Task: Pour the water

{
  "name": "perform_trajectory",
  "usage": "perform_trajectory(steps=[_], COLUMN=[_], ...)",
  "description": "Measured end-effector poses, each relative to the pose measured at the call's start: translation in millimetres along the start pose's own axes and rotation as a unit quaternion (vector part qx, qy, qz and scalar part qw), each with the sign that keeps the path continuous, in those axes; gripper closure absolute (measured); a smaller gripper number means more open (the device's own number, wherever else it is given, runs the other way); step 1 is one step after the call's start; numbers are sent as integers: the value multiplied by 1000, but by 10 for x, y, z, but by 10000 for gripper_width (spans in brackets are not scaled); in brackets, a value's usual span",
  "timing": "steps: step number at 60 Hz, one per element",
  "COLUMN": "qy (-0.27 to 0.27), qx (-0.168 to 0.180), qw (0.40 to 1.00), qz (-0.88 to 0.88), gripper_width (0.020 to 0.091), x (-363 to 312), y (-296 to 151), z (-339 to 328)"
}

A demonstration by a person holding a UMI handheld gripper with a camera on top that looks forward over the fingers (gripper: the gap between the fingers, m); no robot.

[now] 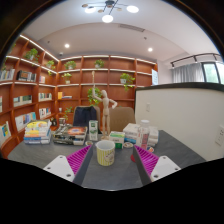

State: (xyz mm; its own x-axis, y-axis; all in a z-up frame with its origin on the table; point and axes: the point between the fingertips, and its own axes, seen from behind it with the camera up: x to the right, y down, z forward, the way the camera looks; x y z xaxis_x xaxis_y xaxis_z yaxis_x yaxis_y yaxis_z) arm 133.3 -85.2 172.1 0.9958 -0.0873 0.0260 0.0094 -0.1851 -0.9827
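A cream mug [105, 152] with a small pattern stands upright on the grey table [110, 175], just ahead of my fingers and centred between their lines. My gripper [110, 165] is open, its magenta pads [77, 162] spread wide at either side with nothing between them. Beyond the mug, a small green-capped bottle [93, 130] stands on the table. No water source is clearly identifiable among the items behind.
Stacked books [38, 131] lie at the left of the table, and boxes and small containers [135, 135] cluster at the right. A wooden mannequin figure [107, 110] stands behind. Bookshelves [40, 85] fill the back wall; a white partition [180, 110] is at right.
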Motion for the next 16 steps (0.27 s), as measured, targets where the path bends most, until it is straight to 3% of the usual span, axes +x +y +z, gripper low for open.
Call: perform_trajectory(steps=[16], qy=[-19], qx=[7], qw=[1000], qz=[1], gripper_width=[249], x=[-253], y=[-35], z=[-129])
